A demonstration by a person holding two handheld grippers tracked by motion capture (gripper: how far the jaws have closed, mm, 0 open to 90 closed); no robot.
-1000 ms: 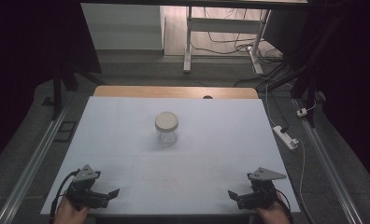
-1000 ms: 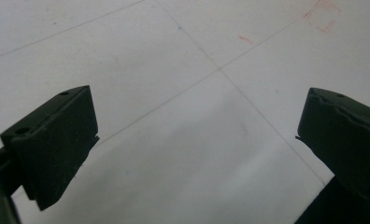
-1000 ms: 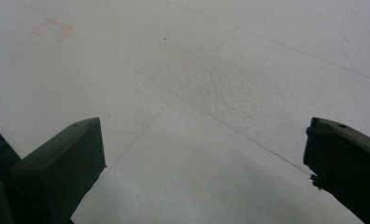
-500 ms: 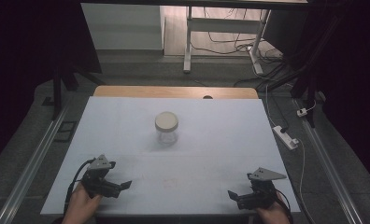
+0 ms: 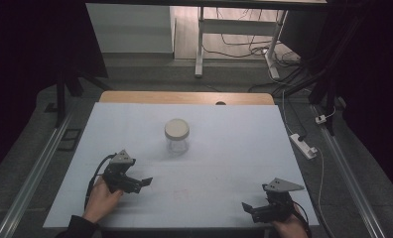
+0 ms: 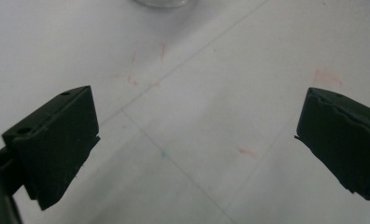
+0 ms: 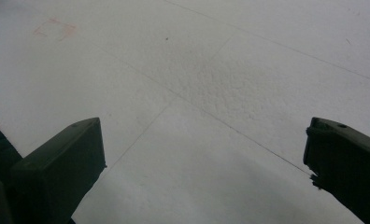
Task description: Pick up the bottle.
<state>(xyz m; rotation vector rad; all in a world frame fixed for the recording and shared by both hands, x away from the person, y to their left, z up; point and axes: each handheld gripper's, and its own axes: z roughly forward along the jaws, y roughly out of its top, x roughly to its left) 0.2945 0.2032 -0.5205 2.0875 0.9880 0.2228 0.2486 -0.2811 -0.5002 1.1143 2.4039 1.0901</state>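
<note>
High view: lidded glass jar point(image 5: 177, 136) stands mid-table; left gripper point(image 5: 144, 181) near it, right gripper point(image 5: 247, 207) near-right, both with jaws apart

Left gripper point(image 5: 144, 182) fingers spread wide; right gripper point(image 5: 247, 207) likewise.

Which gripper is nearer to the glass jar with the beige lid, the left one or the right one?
The left. The left gripper is in front of the jar and slightly to its left, jaws open. The right gripper sits at the table's near right edge, clearly farther off.
</note>
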